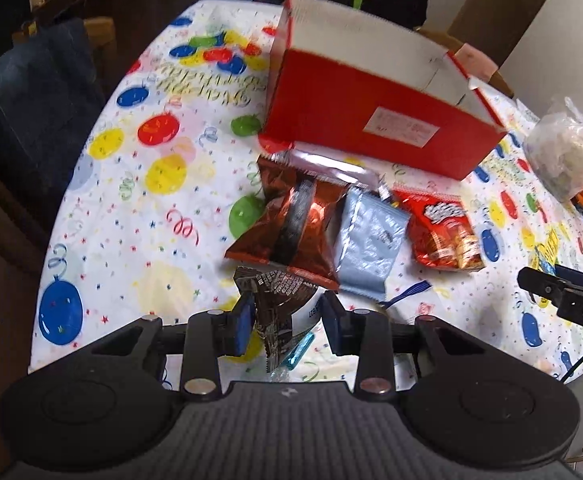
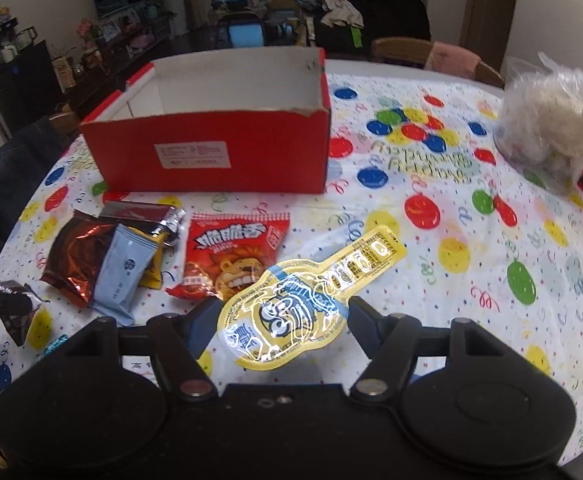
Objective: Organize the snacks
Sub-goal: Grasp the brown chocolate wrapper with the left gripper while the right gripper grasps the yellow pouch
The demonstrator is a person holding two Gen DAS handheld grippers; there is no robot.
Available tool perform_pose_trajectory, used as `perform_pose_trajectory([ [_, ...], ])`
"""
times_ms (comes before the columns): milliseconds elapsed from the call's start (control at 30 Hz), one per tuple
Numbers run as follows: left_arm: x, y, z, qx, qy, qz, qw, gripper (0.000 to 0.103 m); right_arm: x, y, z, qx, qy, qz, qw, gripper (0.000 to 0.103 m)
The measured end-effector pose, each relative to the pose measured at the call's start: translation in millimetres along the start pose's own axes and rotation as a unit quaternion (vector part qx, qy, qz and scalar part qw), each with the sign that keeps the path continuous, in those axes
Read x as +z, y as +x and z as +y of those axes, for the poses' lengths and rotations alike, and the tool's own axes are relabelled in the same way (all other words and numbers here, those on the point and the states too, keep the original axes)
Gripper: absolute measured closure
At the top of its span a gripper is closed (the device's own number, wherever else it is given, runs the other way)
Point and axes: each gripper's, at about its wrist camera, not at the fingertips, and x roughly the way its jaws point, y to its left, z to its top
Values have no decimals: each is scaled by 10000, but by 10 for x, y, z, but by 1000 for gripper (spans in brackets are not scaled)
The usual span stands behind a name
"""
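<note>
On the near left of the balloon-print tablecloth (image 2: 471,240), your left gripper (image 1: 285,322) pinches a dark brown crinkled packet (image 1: 277,300), lifted just clear of the cloth. Its blue pads (image 1: 243,326) bite only the packet's bunched middle, so it could twist or slide out if you swing fast.

Just beyond lie the loose snacks: a copper foil bag (image 2: 73,258), a pale blue sachet (image 2: 121,276) overlapping it, a silver-ended wrapper (image 2: 147,214) behind, then a red lion-print bag (image 2: 229,258).

Farther back stands the red box (image 2: 219,148), open-topped and seemingly empty. Its tall near wall could catch a low-carried packet and shove the box.

On the right, your right gripper (image 2: 285,320) has its jaws closed in on a yellow guitar-shaped pouch (image 2: 303,296), held above the table. This stiff, flat pouch sticks out far ahead and may snag the rim.

A clear bag of white stuff (image 2: 551,124) sits far right.
</note>
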Motion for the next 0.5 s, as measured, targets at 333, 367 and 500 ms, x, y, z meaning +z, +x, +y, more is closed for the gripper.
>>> perform_pose_trajectory([
  [333,115,-231,-160,-113,200,-356,9991,68,162,-286,235,194,-765,-551,9954,34],
  [367,134,-241,-169,-121,195,-366,9991,68,184,-305,249,223,-818,-593,9946,34],
  [500,238,-271,-211,-132,188,-410,9989,68,302,-351,280,342,-1016,-694,9918,34],
])
